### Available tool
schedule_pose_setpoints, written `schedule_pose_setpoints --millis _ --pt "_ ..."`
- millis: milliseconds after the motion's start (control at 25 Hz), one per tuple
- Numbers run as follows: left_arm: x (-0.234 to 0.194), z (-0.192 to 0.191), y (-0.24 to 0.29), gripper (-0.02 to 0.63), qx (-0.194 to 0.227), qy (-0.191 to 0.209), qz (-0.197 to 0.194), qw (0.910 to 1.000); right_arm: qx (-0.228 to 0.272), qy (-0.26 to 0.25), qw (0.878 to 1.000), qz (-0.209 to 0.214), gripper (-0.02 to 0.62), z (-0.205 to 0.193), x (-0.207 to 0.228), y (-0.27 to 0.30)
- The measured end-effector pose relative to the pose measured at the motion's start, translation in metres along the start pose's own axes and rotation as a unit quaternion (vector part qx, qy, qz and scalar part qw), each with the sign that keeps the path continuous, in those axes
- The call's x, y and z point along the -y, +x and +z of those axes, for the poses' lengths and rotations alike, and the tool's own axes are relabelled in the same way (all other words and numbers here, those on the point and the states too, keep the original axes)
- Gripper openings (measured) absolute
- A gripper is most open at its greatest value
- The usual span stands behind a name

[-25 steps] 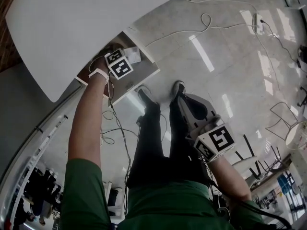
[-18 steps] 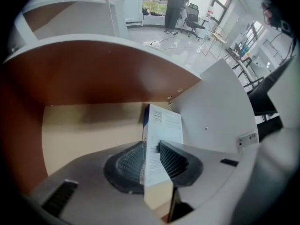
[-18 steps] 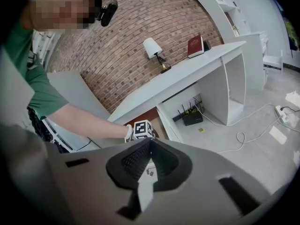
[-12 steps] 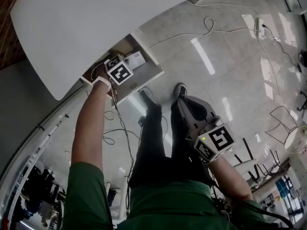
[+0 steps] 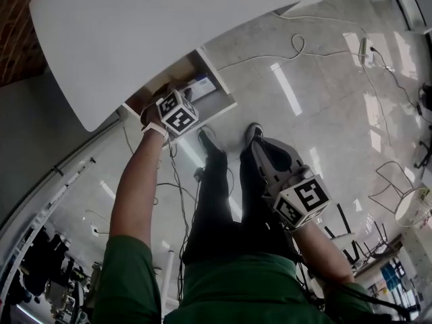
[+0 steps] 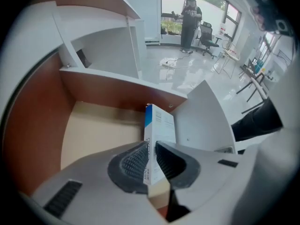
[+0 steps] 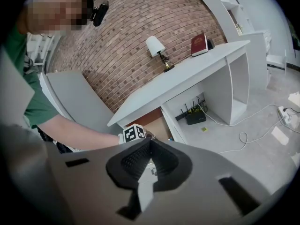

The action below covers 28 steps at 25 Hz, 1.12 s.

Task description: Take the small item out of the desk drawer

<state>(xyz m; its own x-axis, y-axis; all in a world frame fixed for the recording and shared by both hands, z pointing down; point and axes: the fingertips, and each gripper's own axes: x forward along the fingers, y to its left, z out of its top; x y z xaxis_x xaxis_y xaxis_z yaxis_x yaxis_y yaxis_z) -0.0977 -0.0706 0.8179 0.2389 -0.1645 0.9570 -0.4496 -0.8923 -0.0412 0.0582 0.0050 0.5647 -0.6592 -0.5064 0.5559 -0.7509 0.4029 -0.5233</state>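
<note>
The small item is a white box with a blue edge (image 6: 159, 125), standing on edge in the open desk drawer (image 6: 98, 130). My left gripper (image 6: 152, 161) reaches into the drawer with its jaws closing, and both ribbed pads lie against the box's sides. In the head view its marker cube (image 5: 177, 115) sits at the drawer's (image 5: 226, 105) front edge and hides the jaws, with the box (image 5: 201, 86) just beyond. My right gripper (image 5: 256, 144) hangs low by the person's legs; its jaws meet with nothing between them (image 7: 150, 146).
The white desk top (image 5: 202, 25) overhangs the drawer. A lamp (image 7: 154, 46) and a red book (image 7: 199, 43) stand on the desk. A router (image 7: 194, 118) sits under it, and cables (image 5: 290, 36) run over the glossy floor. The person's shoes (image 5: 251, 123) are below the drawer.
In the head view the left gripper's cube has slid from over the drawer's inside to its front edge. The right gripper has stayed where it was.
</note>
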Motion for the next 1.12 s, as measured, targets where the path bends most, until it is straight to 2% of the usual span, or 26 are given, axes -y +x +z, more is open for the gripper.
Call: schedule_pose_setpoints --millis 120,240,560,840,1000,1120 --pt "0.0 0.003 -0.015 0.049 0.018 -0.026 0.013 0.9994 0.003 -0.005 1.0 0.006 0.003 0.004 -0.007 0.0" --pt "0.0 0.001 -0.03 0.049 0.026 -0.035 0.022 0.9988 0.007 -0.01 1.0 0.011 0.003 0.009 -0.012 0.0" --pt "-0.004 0.018 -0.093 0.049 0.053 -0.039 0.054 0.9963 0.039 -0.025 0.999 0.028 0.003 0.041 -0.027 -0.013" --pt "-0.001 0.038 -0.168 0.049 0.073 -0.024 0.077 0.994 0.053 -0.071 0.995 0.041 0.003 0.074 -0.055 -0.028" --pt "0.0 0.042 -0.208 0.049 0.081 -0.026 0.074 0.9936 0.058 -0.1 0.992 0.046 0.003 0.09 -0.071 -0.033" --pt "-0.005 0.045 -0.237 0.049 0.086 -0.026 0.077 0.9929 0.066 -0.103 0.991 0.051 0.003 0.104 -0.081 -0.039"
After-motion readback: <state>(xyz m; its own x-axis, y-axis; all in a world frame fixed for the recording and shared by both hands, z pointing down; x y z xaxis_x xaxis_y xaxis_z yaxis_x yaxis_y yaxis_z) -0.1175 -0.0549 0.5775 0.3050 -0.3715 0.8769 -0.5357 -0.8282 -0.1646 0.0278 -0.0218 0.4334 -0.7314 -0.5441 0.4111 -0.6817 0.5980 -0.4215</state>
